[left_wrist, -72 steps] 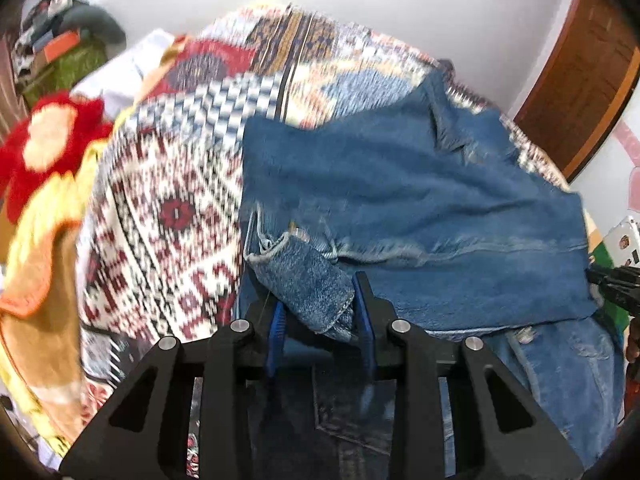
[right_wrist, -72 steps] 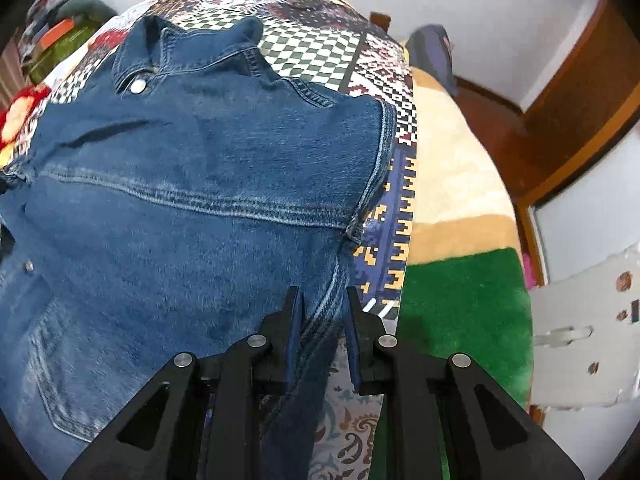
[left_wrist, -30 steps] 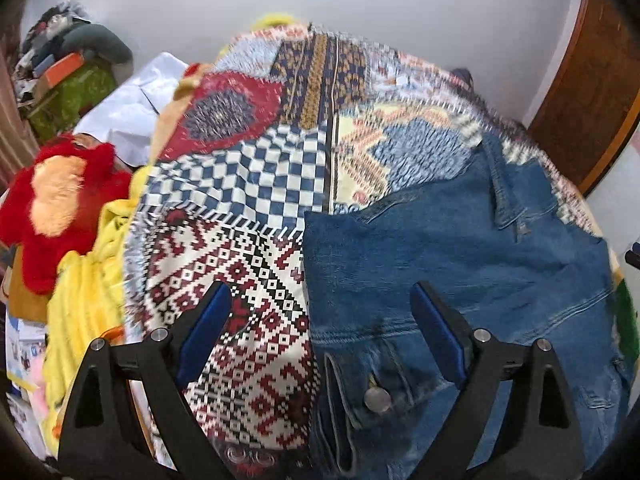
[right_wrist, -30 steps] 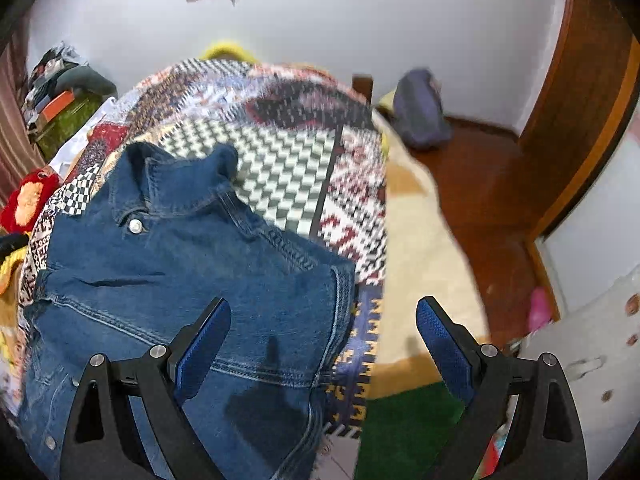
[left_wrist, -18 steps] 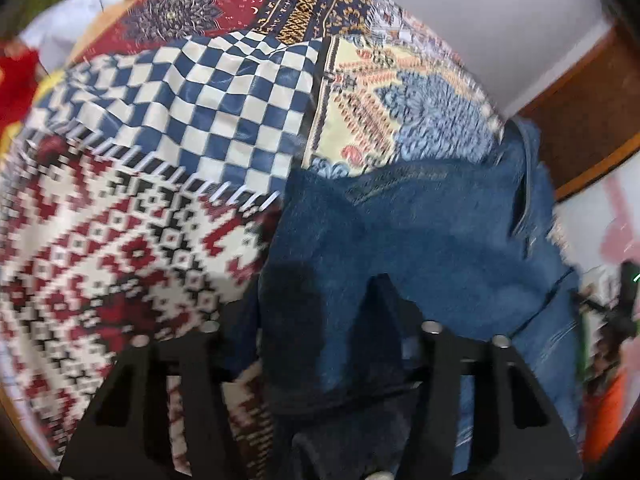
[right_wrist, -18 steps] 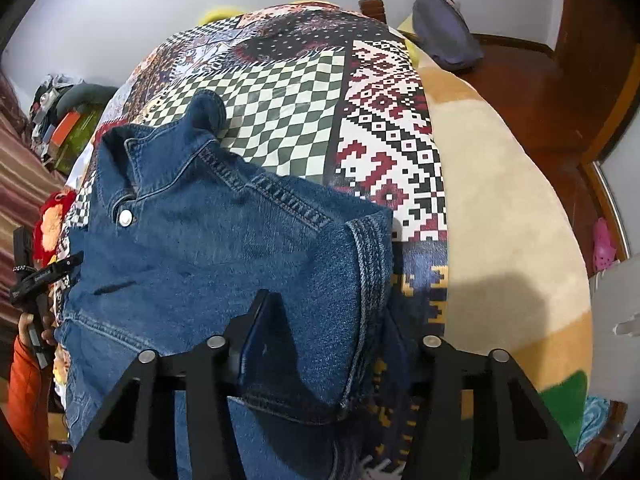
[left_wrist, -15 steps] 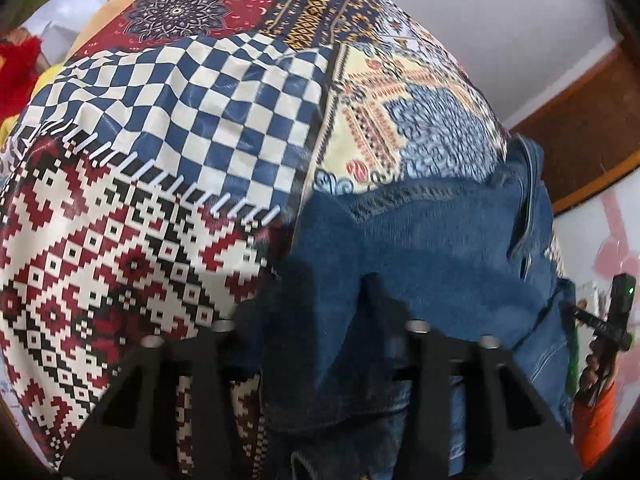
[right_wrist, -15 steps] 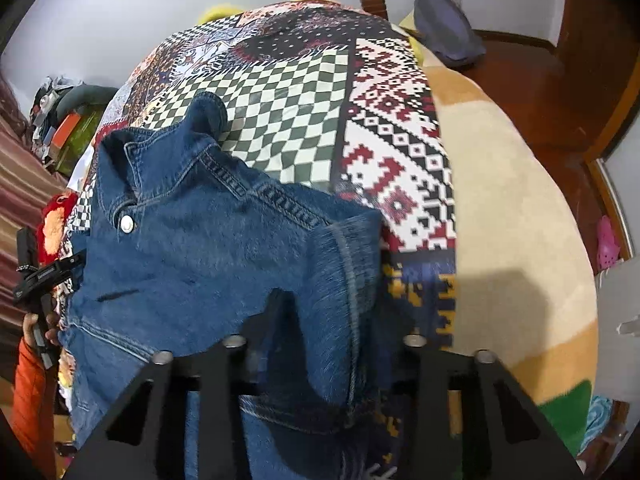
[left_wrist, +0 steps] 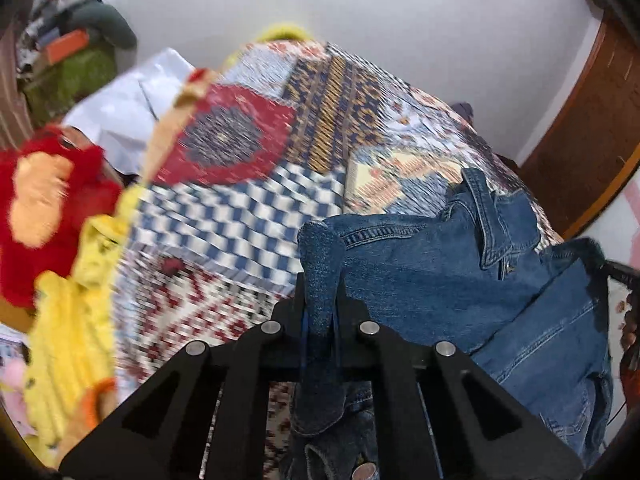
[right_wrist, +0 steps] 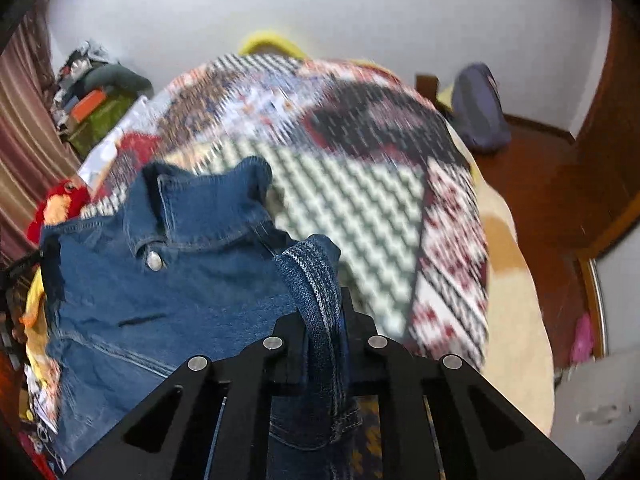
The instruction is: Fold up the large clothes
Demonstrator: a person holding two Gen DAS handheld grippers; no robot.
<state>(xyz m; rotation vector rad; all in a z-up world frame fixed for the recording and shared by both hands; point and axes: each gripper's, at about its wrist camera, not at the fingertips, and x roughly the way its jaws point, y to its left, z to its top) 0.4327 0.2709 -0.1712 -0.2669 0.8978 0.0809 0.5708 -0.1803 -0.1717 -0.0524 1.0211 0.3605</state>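
Note:
A blue denim jacket [left_wrist: 460, 280] lies on a patchwork quilt [left_wrist: 248, 216] on the bed, collar toward the far side. My left gripper [left_wrist: 320, 312] is shut on the jacket's left shoulder corner, which stands up pinched between the fingers. In the right wrist view the jacket [right_wrist: 168, 280] spreads to the left, and my right gripper [right_wrist: 324, 320] is shut on its right shoulder seam. Both pinched corners are raised above the quilt [right_wrist: 360, 216]. The other gripper shows at the far right edge of the left wrist view [left_wrist: 620, 276].
A red and yellow plush toy [left_wrist: 44, 208] and yellow fabric [left_wrist: 72, 320] lie at the bed's left edge. A cluttered shelf [right_wrist: 92, 104] stands at the back left. A blue-grey bag [right_wrist: 480, 108] sits on the wooden floor. A wooden door [left_wrist: 588, 128] is on the right.
Both grippers went from open to closed on the jacket's shoulder corners, then lifted them up off the quilt. Both views are blurred by motion now.

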